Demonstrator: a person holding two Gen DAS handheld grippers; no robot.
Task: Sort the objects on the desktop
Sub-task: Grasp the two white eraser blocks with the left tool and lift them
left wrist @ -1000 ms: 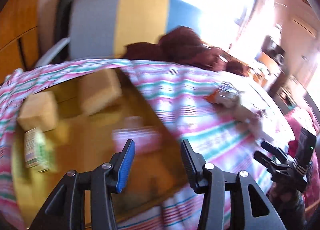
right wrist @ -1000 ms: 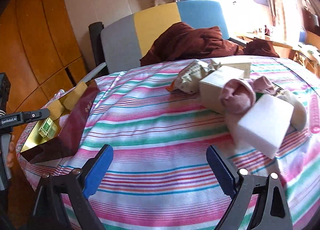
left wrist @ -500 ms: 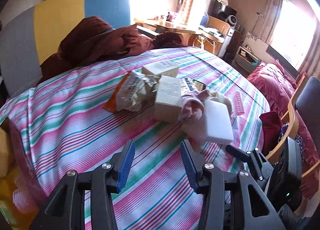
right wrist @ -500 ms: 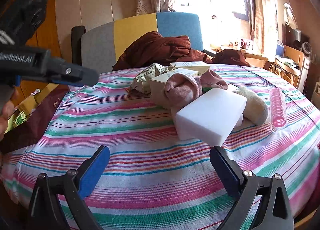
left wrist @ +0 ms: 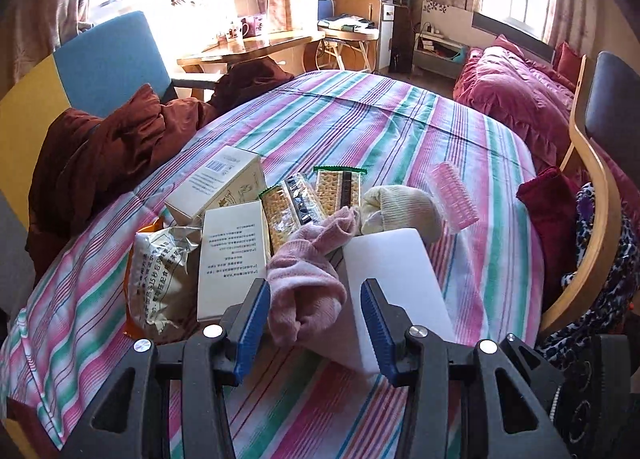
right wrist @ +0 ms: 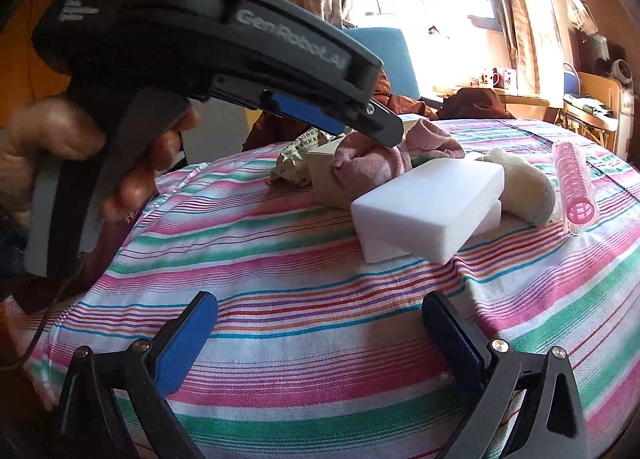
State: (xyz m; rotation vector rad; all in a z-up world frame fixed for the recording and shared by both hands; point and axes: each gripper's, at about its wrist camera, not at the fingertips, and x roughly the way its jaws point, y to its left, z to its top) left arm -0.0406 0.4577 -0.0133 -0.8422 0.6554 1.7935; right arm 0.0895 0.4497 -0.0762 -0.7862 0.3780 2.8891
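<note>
The left tongs (left wrist: 316,323) are spread open around the near end of a pink sock (left wrist: 308,279), low in the middle of the left wrist frame, the blue pads either side of the bunched knit and not yet pinching it. The sock looks light, soft and limp, so it should sag when lifted; the thick rolled end between the pads seems the best place to bite. It lies draped over a white foam block (left wrist: 394,271) and against a flat cream box (left wrist: 232,255), so a low or wide grip could catch either. Crowding it are a crinkled snack bag (left wrist: 160,271), cracker packets (left wrist: 296,203), a second cream box (left wrist: 218,183), a pale yellow sock (left wrist: 400,209) and a pink hair roller (left wrist: 454,199), all on the striped worktop (left wrist: 400,119). The right tongs (right wrist: 320,331) hang wide open and empty above bare cloth at the bottom of their own frame, well short of the pile.
</note>
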